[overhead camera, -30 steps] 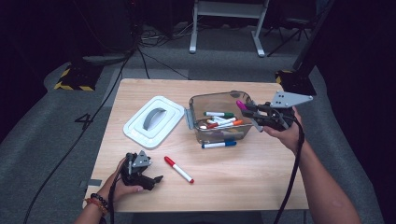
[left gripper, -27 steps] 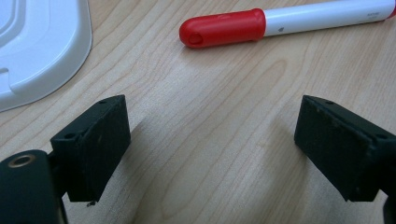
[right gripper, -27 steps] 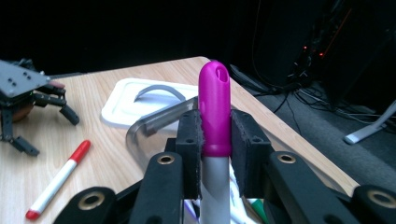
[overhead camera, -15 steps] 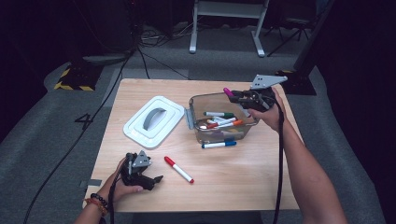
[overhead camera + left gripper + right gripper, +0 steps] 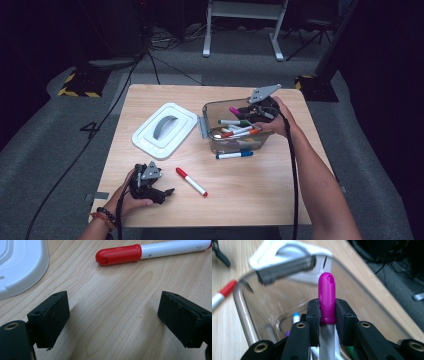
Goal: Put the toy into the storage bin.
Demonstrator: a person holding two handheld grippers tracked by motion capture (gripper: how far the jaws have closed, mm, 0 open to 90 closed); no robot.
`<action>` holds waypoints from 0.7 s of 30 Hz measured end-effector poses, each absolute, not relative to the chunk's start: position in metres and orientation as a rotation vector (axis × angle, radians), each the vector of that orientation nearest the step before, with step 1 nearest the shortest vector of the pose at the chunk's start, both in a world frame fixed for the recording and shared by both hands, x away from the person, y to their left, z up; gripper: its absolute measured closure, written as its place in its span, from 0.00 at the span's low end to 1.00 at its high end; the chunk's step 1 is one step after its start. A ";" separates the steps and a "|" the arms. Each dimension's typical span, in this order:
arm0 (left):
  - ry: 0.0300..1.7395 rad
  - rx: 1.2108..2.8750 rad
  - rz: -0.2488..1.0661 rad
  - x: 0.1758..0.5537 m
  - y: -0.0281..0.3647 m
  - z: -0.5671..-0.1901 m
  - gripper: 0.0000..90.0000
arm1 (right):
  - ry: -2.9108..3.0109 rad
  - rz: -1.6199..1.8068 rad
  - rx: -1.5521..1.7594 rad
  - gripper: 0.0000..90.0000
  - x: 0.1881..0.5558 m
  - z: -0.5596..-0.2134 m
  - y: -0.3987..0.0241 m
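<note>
Magenta plastic shows between the black jaws of the right gripper (image 5: 248, 111): they are clamped on the cap end of a purple marker (image 5: 327, 298), whose grey barrel runs back between the jaws toward the hand. In the high view this gripper hangs over the far right part of a clear bin (image 5: 210, 111), with the marker's long axis pointing left across the bin's opening. Several markers already lie in the bin below, so the drop looks near; the bin's rim is the edge to clear. Just in front of the bin lies a blue marker (image 5: 234, 155) on the wooden table (image 5: 280, 195). Nearer the person, a red marker (image 5: 190, 181) lies slantwise, just beside the left gripper (image 5: 167, 192), whose jaws stand wide and empty on bare wood. A white lid (image 5: 164, 130) lies left of the bin.
</note>
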State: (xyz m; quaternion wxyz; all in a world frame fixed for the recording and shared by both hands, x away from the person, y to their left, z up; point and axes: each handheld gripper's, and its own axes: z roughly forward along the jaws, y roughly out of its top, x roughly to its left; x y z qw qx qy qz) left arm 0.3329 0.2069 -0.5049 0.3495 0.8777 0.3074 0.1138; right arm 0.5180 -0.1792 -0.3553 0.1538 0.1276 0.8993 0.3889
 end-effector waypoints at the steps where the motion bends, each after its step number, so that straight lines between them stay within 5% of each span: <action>1: 0.796 2.275 0.295 0.333 0.207 -0.505 0.12 | 2.601 1.080 0.353 0.83 0.519 -0.359 -0.177; 14: 0.798 2.275 0.298 0.332 0.207 -0.505 0.12 | 2.794 0.777 0.239 0.82 0.521 -0.384 -0.147; 21: 0.797 2.275 0.298 0.332 0.207 -0.505 0.12 | 2.744 0.846 0.301 0.68 0.520 -0.379 -0.151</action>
